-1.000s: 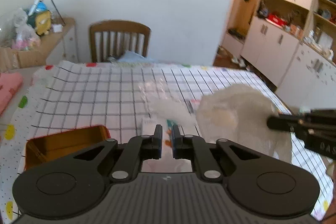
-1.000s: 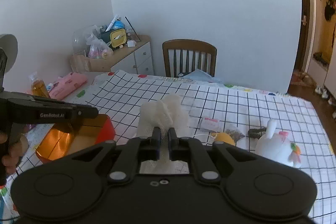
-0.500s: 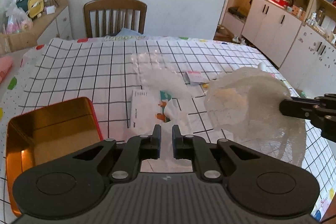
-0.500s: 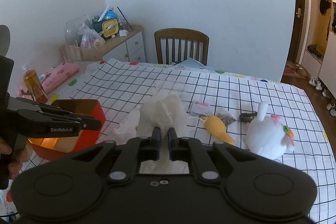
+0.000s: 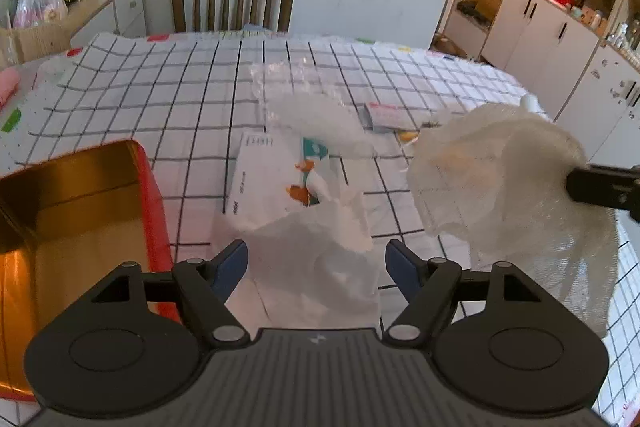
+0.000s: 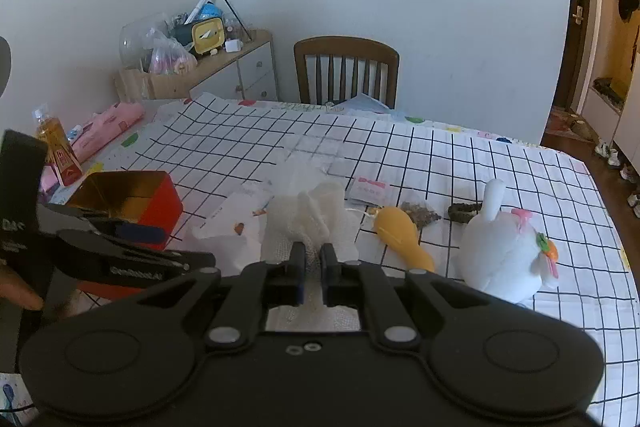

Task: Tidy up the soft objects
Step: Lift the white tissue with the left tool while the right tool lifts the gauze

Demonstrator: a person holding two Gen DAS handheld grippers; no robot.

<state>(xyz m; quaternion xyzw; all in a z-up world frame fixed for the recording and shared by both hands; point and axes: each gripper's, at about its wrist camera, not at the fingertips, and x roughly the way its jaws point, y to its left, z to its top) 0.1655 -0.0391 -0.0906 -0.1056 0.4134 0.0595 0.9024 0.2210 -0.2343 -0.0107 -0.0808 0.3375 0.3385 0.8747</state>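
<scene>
Your right hand-held gripper [image 6: 312, 267] is clenched on the white mesh cloth [image 6: 310, 223], holding it above the desk [image 6: 440, 155]. Your left hand-held gripper [image 5: 315, 265] is spread wide, released, over the white paper bag [image 5: 320, 251]. The red tin [image 5: 68, 211] sits just left; the plush rabbit [image 6: 504, 251] lies right.

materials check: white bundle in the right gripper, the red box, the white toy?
White bundle clamped in the right gripper: loose open-weave mesh or gauze, matte; light passes through it in the left view. Red box: probably painted tin, since the inside is glossy gold and reflective. White toy: plush fabric, fuzzy matte surface, stuffed by the look of it.
</scene>
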